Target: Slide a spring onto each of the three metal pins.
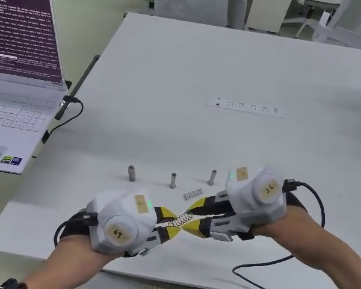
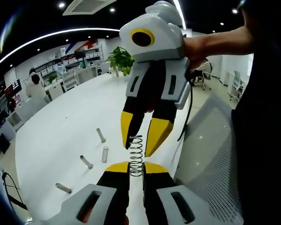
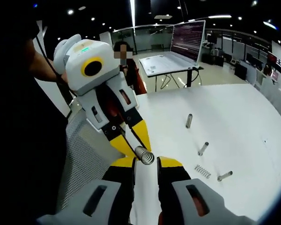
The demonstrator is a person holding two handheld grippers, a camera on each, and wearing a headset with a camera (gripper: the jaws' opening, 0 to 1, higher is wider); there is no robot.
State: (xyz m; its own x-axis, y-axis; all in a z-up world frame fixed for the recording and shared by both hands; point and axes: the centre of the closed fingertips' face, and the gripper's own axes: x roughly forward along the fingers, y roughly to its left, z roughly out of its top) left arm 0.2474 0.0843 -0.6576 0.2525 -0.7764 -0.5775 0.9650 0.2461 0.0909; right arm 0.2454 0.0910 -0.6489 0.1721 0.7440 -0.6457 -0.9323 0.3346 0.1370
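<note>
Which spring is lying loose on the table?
The spring beside the pins; the other spring is up in the air, gripped by the left gripper.

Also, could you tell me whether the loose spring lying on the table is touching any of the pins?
No, the loose spring lies apart from the pins, with bare table showing between them.

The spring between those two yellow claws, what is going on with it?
A person holds a gripper in each hand over a white table. The left gripper is clamped on one end of a spring. The right gripper meets its other end, but it is hard to tell whether it grips. Three metal pins stand just beyond, with a second spring lying on the table near them.
</note>
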